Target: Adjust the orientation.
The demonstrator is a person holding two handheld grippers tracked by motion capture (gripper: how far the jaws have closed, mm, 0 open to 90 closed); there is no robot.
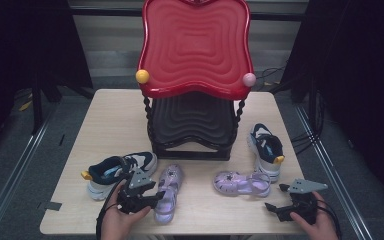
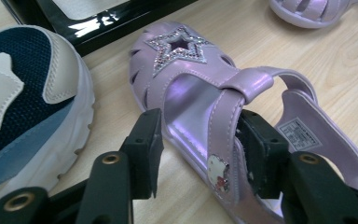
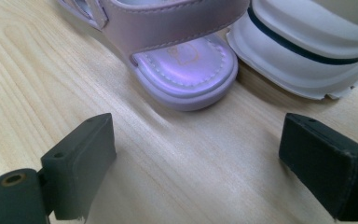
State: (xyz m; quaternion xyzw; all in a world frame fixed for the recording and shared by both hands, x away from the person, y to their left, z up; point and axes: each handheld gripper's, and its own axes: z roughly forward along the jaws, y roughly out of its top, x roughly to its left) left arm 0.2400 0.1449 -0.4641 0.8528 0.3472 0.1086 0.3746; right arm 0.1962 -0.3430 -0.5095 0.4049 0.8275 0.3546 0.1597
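Between left gripper (image 2: pixel 196 154) jaws: glossy lilac sandal (image 2: pixel 205 102).

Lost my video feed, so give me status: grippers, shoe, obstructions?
Left gripper astride lilac star sandal's side wall, not clamped. Right gripper open, empty. Navy-white sneaker close beside.

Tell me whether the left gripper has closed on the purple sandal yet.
Not fully. The left gripper straddles the purple sandal's side wall: one jaw touches the strap inside, the other stands just clear of the sole's edge.

No text can be read anywhere. The purple sandal (image 2: pixel 223 116) carries a white printed label (image 2: pixel 299 134) on its insole, its lettering too small to make out. A small cartoon-cat emblem (image 2: pixel 217 171) sits on the sandal's side.
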